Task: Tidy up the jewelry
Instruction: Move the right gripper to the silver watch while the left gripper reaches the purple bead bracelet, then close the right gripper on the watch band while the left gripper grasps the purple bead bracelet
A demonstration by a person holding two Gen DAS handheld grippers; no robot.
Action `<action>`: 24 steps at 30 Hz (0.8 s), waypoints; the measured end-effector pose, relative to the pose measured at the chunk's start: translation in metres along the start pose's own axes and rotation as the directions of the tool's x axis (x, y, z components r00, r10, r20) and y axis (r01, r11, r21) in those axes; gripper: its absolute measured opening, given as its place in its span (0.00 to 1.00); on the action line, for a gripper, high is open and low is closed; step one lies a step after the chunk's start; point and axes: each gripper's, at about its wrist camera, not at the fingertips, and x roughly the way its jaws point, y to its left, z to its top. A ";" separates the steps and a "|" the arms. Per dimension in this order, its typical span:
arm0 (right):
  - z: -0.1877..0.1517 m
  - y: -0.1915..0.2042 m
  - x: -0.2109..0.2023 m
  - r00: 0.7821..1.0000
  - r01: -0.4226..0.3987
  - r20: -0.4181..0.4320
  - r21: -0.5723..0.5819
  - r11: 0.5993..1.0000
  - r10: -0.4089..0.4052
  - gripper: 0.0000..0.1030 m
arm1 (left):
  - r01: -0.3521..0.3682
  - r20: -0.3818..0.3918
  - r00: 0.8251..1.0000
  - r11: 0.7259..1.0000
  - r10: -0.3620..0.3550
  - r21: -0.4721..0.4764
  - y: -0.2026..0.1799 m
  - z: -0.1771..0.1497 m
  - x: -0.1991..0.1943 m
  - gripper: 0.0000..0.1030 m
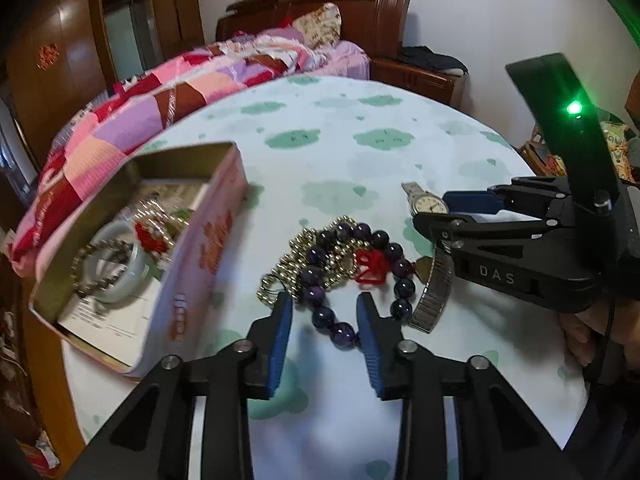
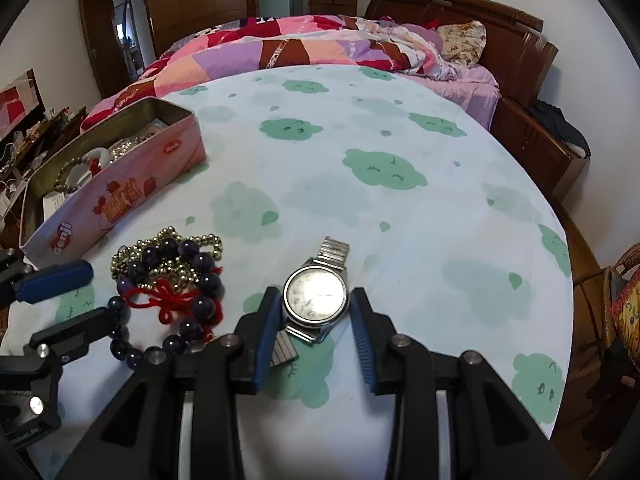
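The watch [image 2: 315,294] lies flat on the sheet [image 2: 420,216], face up, and we have our right gripper [image 2: 314,312] right over it, fingers wide, one blue pad [image 2: 267,336] on each side of the case. The strap runs fore and aft, along the line of the fingers, so the pads face the case across its short way; that looks like the right setup for a pinch. We can't tell whether the near pad is already touching the case or just beside it. Just left of the watch sits the tangle: purple beads [image 1: 340,276], gold chain [image 1: 298,256] and a red knot [image 1: 370,266] all piled together. Our left gripper [image 1: 324,308] is on that, fingers wide, straddling the nearest beads of the loop. Further left again, the tin [image 1: 200,264] stands open with a jade bangle [image 1: 120,268] and more pieces inside. So the left hand is nearer the tin, and the right has farther to carry.
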 end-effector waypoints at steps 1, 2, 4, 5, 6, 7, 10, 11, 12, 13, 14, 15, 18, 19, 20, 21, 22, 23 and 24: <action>0.000 0.000 0.000 1.000 0.000 0.000 -0.001 1.000 0.000 0.37 | 0.003 -0.011 1.000 1.000 -0.003 -0.003 0.000 0.000 0.002 0.29; 0.000 0.001 0.000 1.000 0.001 -0.001 -0.002 1.000 -0.001 0.37 | 0.009 -0.025 1.000 1.000 -0.009 -0.003 -0.001 0.000 0.006 0.28; 0.001 0.001 0.001 1.000 0.001 -0.001 -0.003 1.000 -0.001 0.37 | 0.024 -0.037 0.999 1.000 -0.024 -0.007 -0.001 0.000 0.009 0.26; 0.001 0.001 0.001 1.000 0.001 -0.001 -0.004 1.000 -0.001 0.37 | 0.024 -0.047 0.999 1.000 -0.025 -0.014 0.000 0.001 0.012 0.26; 0.001 0.001 0.001 1.000 0.001 -0.001 -0.005 1.000 -0.001 0.37 | 0.027 -0.053 0.998 1.000 -0.028 -0.015 0.000 0.002 0.014 0.26; 0.001 0.002 0.001 1.000 0.001 -0.001 -0.005 1.000 -0.001 0.37 | 0.033 -0.057 0.998 0.999 -0.033 -0.013 0.000 0.002 0.015 0.20; 0.001 0.002 0.001 1.000 -0.005 0.002 -0.004 1.000 0.005 0.37 | 0.038 -0.058 0.998 0.999 -0.037 0.005 -0.005 0.002 0.015 0.13; 0.001 0.001 0.000 1.000 -0.007 0.005 -0.003 1.000 0.007 0.37 | 0.038 -0.048 0.998 0.999 -0.037 0.012 -0.006 0.002 0.012 0.13; 0.000 0.001 -0.001 1.000 -0.008 0.010 0.000 1.000 0.008 0.36 | 0.035 -0.039 0.999 0.999 -0.034 0.017 -0.007 0.002 0.009 0.13; 0.000 0.001 -0.001 1.000 -0.007 0.016 0.001 1.000 0.007 0.36 | 0.034 -0.023 0.999 0.999 -0.034 0.021 -0.007 0.002 0.004 0.13; 0.000 0.000 -0.003 1.000 -0.006 0.026 0.006 1.000 0.006 0.36 | 0.038 -0.008 0.999 0.999 -0.038 0.023 -0.007 0.003 -0.001 0.13; -0.001 -0.001 -0.004 0.999 -0.007 0.033 0.010 1.000 0.007 0.36 | 0.044 0.007 0.999 0.999 -0.044 0.026 -0.007 0.003 -0.006 0.13; -0.001 -0.003 -0.007 0.999 -0.014 0.051 0.019 1.000 0.013 0.36 | 0.051 0.066 0.996 0.998 -0.053 0.029 -0.007 0.006 -0.026 0.13; -0.001 -0.003 -0.007 0.998 -0.015 0.057 0.024 1.000 0.014 0.36 | 0.062 0.084 0.994 0.998 -0.064 0.024 -0.006 0.008 -0.032 0.13; -0.001 -0.004 -0.008 0.998 -0.018 0.062 0.028 0.999 0.016 0.36 | 0.071 0.098 0.993 0.997 -0.073 0.021 -0.005 0.009 -0.037 0.13; -0.001 -0.005 -0.009 0.998 -0.021 0.067 0.033 0.999 0.018 0.36 | 0.077 0.114 0.990 0.997 -0.079 0.021 -0.005 0.011 -0.043 0.13; 0.000 -0.006 -0.009 0.997 -0.023 0.071 0.037 0.999 0.020 0.36 | 0.082 0.128 0.988 0.996 -0.084 0.022 -0.005 0.012 -0.048 0.13; -0.001 -0.006 -0.010 0.997 -0.025 0.073 0.042 0.999 0.022 0.36 | 0.091 0.140 0.986 0.996 -0.093 0.021 -0.004 0.014 -0.054 0.13; 0.000 -0.007 -0.010 0.997 -0.029 0.074 0.045 0.999 0.026 0.36 | 0.099 0.150 0.984 0.995 -0.101 0.021 -0.004 0.017 -0.057 0.13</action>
